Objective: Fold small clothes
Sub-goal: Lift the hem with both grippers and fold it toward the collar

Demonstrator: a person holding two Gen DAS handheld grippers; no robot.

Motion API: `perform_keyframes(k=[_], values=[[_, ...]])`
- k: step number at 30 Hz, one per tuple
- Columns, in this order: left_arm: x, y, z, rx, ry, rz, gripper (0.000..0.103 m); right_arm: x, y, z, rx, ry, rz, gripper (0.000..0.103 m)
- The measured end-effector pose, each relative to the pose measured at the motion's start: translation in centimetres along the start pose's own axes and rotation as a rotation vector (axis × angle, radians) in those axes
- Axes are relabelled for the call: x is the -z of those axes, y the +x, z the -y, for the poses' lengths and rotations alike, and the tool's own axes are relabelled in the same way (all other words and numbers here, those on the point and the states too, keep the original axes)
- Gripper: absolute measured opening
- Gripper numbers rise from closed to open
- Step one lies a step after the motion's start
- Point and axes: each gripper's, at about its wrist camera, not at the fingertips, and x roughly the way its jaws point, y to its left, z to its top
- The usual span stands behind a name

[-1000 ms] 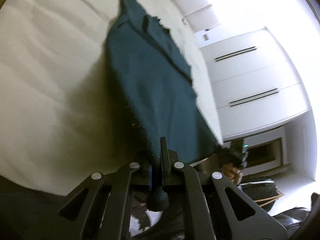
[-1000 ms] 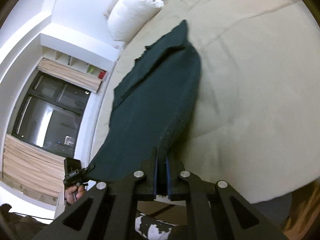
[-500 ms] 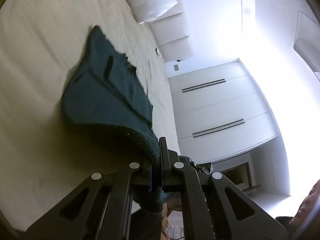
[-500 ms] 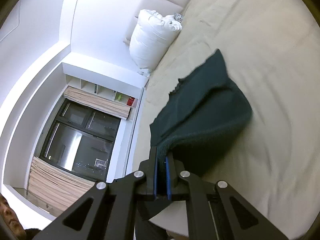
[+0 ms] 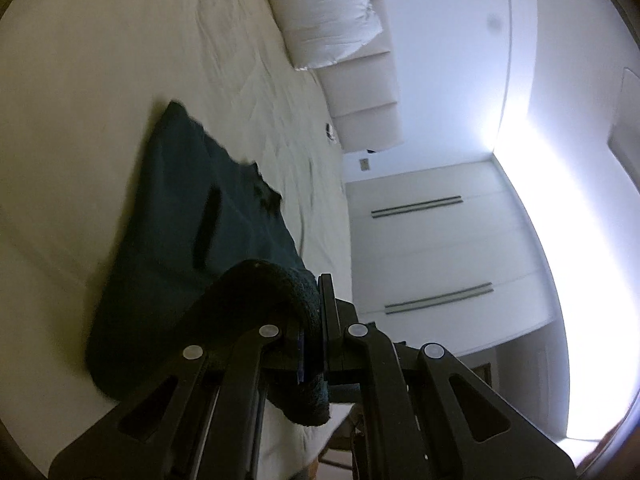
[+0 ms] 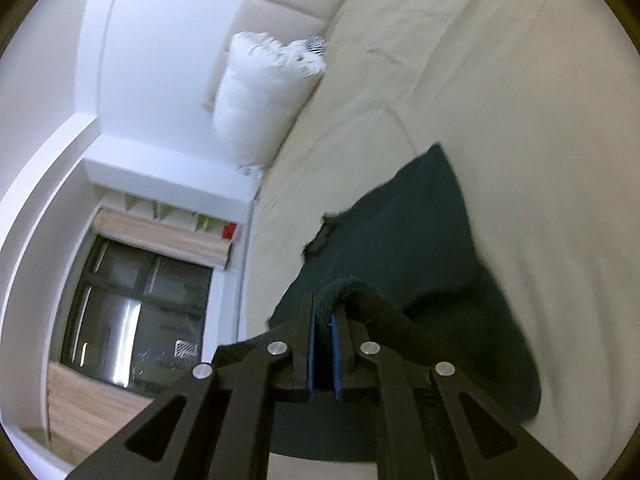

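Looking along the left gripper (image 5: pixel 316 320), we see its jaws clamped on an edge of the dark green cloth (image 5: pixel 188 240), the rest lying doubled on the cream bed (image 5: pixel 80 80) at lower left; wardrobe doors (image 5: pixel 432 248) show only here. The right gripper (image 6: pixel 324 320) pinches another edge of it; only this view shows the window (image 6: pixel 136 312) and wall shelf (image 6: pixel 176 216), with small items we cannot identify.

Your gripper frames cover the near end of the dark green garment (image 5: pixel 188 240) in both views, so you can't see that edge. The small striped thing (image 6: pixel 317 42) behind the pillow (image 6: pixel 256 104) is too tiny to make out.
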Motion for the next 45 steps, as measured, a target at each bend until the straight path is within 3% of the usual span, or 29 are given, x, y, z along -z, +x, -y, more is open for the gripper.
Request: perform_keyframes(k=[5, 10, 13, 14, 16, 17, 18, 20, 22, 26, 32, 35, 40, 45], values=[[-5.6, 4.0, -2.2, -0.056, -0.063, 0.026, 0.004, -4.4, 3.9, 2.0, 0.072, 0.062, 0.037, 0.008], [-10.1, 8.0, -6.8, -0.126, -0.138, 0.061, 0.004, -7.2, 7.3, 4.5, 0.151, 0.086, 0.054, 0.009], [-11.1, 9.0, -9.8, -0.167, -0.209, 0.061, 0.012, -8.0, 8.8, 6.9, 0.168, 0.158, 0.036, 0.015], [-11.4, 9.0, -10.6, -0.170, -0.237, 0.062, 0.018, -8.2, 9.0, 7.4, 0.157, 0.175, 0.031, 0.018], [-11.8, 8.4, -11.2, -0.132, -0.251, 0.062, 0.025, -8.2, 9.1, 7.9, 0.117, 0.189, 0.031, 0.036], [-12.0, 8.0, -11.1, -0.127, -0.248, 0.074, 0.034, -8.2, 8.8, 7.6, 0.120, 0.161, 0.048, 0.039], [-12.2, 7.1, -10.8, -0.121, -0.236, 0.105, 0.053, -8.2, 8.5, 7.1, 0.139, 0.131, 0.063, 0.044], [-12.4, 5.8, -10.0, -0.125, -0.200, 0.148, 0.067, -7.9, 7.6, 5.8, 0.165, 0.073, 0.089, 0.046], [-12.2, 5.1, -8.6, -0.187, -0.136, 0.148, 0.072, -7.7, 6.7, 5.0, 0.186, 0.041, 0.111, 0.050], [-10.3, 4.2, -7.1, -0.249, -0.046, 0.101, 0.072, -6.6, 4.9, 3.4, 0.293, -0.079, 0.118, 0.052], [-4.7, 5.0, -6.1, -0.378, 0.105, 0.018, 0.073, -2.7, 4.8, 1.9, 0.487, -0.302, 0.017, 0.052], [-2.5, 5.7, -5.1, -0.449, 0.222, 0.011, 0.073, -0.7, 4.9, 1.8, 0.529, -0.366, -0.024, 0.052], [-0.9, 6.1, -4.4, -0.498, 0.338, 0.003, 0.072, 1.1, 4.8, 2.0, 0.590, -0.449, -0.045, 0.052], [-0.9, 6.2, -5.3, -0.469, 0.304, 0.004, 0.053, 2.5, 3.6, 1.8, 0.589, -0.481, -0.062, 0.041]])
